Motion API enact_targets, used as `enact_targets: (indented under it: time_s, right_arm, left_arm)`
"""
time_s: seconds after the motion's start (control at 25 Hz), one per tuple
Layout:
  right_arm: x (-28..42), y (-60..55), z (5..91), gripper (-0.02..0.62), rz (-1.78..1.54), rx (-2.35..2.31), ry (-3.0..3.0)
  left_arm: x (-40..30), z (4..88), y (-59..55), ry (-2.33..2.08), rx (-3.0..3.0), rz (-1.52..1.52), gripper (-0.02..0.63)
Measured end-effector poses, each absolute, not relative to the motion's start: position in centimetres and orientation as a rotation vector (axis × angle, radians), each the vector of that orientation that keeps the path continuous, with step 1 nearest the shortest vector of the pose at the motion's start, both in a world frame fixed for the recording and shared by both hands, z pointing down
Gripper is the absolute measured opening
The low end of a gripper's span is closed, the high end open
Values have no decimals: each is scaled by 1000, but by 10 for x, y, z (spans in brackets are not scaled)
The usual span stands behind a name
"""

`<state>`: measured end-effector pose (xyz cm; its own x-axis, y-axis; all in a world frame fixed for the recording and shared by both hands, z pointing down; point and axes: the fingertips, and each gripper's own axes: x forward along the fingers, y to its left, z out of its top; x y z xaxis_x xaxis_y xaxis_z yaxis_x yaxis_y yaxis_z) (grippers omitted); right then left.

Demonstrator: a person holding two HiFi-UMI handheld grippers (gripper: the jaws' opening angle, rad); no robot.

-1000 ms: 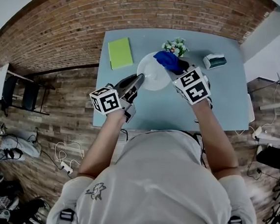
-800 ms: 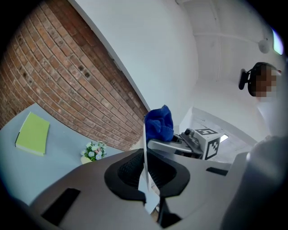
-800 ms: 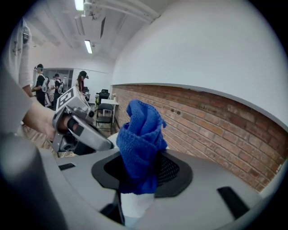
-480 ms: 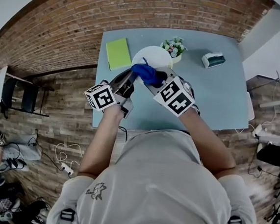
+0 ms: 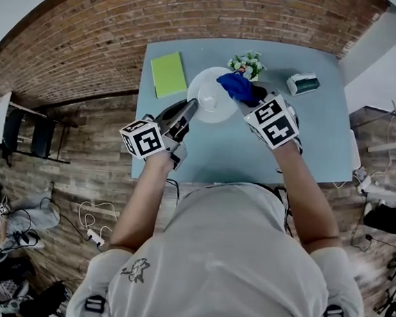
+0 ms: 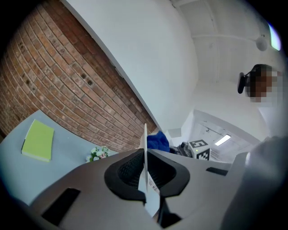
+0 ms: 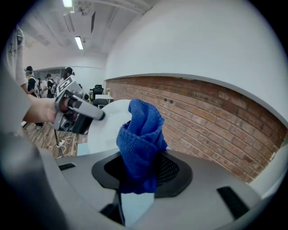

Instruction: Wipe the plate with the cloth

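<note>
A white plate (image 5: 211, 98) is held up over the blue table (image 5: 304, 143), tilted on edge. My left gripper (image 5: 193, 109) is shut on its near left rim; in the left gripper view the plate (image 6: 145, 148) shows edge-on as a thin white line between the pads of the left gripper (image 6: 145, 173). My right gripper (image 5: 249, 93) is shut on a bunched blue cloth (image 5: 237, 85), which lies against the plate's right side. In the right gripper view the cloth (image 7: 141, 139) rises from the jaws of the right gripper (image 7: 139, 173) in front of the plate (image 7: 108, 128).
A green notepad (image 5: 168, 75) lies at the table's far left. A small pot of flowers (image 5: 247, 63) stands behind the plate and a teal and white box (image 5: 302, 83) at the far right. Brick floor surrounds the table.
Half a second ago the right gripper had swept the cloth to the plate's left side; now it is back at the right side. The left gripper has kept its hold nearly still.
</note>
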<state>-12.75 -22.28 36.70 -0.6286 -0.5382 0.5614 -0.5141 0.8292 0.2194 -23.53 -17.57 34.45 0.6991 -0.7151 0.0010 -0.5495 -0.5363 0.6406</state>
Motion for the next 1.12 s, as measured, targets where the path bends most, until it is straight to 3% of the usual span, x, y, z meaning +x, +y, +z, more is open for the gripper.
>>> enact_targets:
  time_s: [0.24, 0.48, 0.8, 1.12]
  right_arm:
    - [-164, -211, 330, 149, -160, 700, -2449]
    - [-189, -163, 362, 149, -93, 527, -2468]
    - [-124, -200, 394, 149, -4, 690, -2366]
    - [-90, -229, 328, 149, -46, 817, -2459]
  left_arm:
    - [-203, 348, -173, -877, 2303, -301, 24]
    - [-226, 324, -191, -957, 2332, -346, 20]
    - [-247, 325, -187, -985, 2384, -277, 21]
    - [-245, 321, -185, -1155, 2585, -45, 17]
